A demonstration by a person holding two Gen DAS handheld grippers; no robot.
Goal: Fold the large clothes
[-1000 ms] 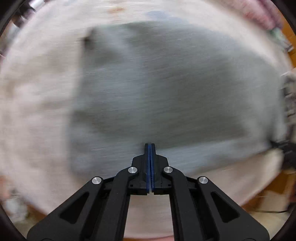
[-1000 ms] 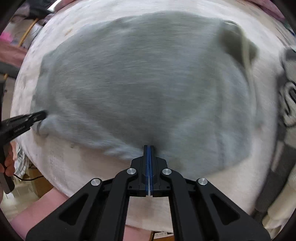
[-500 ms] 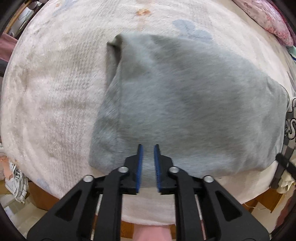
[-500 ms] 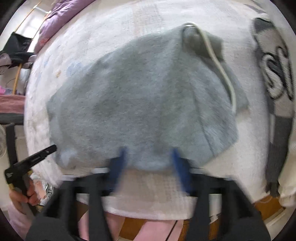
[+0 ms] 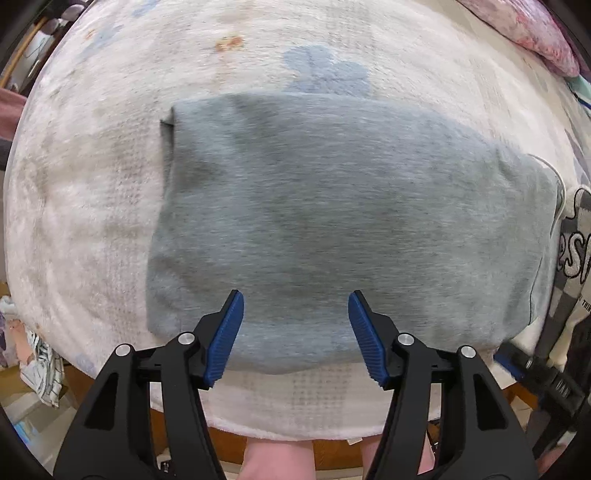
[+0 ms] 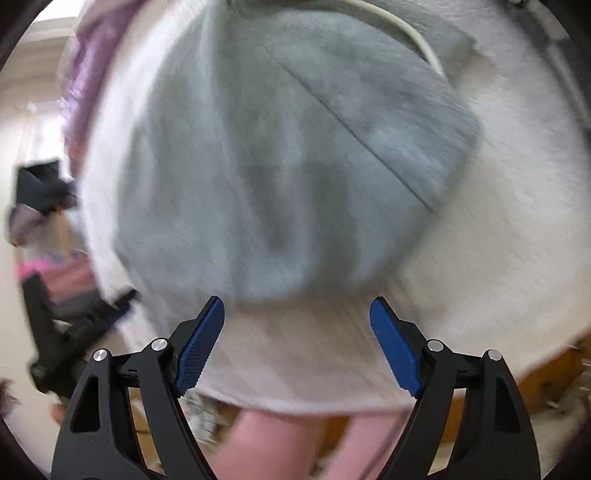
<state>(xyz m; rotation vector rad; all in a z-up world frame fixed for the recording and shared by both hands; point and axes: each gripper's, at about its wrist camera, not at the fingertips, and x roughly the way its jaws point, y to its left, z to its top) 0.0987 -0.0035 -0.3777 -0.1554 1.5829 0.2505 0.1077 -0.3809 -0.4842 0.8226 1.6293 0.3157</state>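
A grey sweatshirt (image 5: 332,221) lies folded flat on a white fluffy blanket (image 5: 92,184). My left gripper (image 5: 295,332) is open and empty, just above the garment's near edge. In the blurred right wrist view the same grey garment (image 6: 277,166) fills the middle, with a white drawstring (image 6: 406,33) near its top. My right gripper (image 6: 297,343) is open and empty, over the blanket (image 6: 498,240) just short of the garment's near edge. The left gripper's black body (image 6: 74,325) shows at the left of that view.
A black-and-white printed garment (image 5: 576,258) lies at the right edge of the blanket. A pink patterned pillow (image 5: 535,37) is at the far right. The bed's wooden frame (image 5: 258,450) runs below the blanket's near edge. Purple bedding (image 6: 81,74) lies at the far left.
Both grippers were shut on the grey garment's near edge a second ago. They have opened wide and let go; the garment now lies flat. The right gripper has swung and pulled back.
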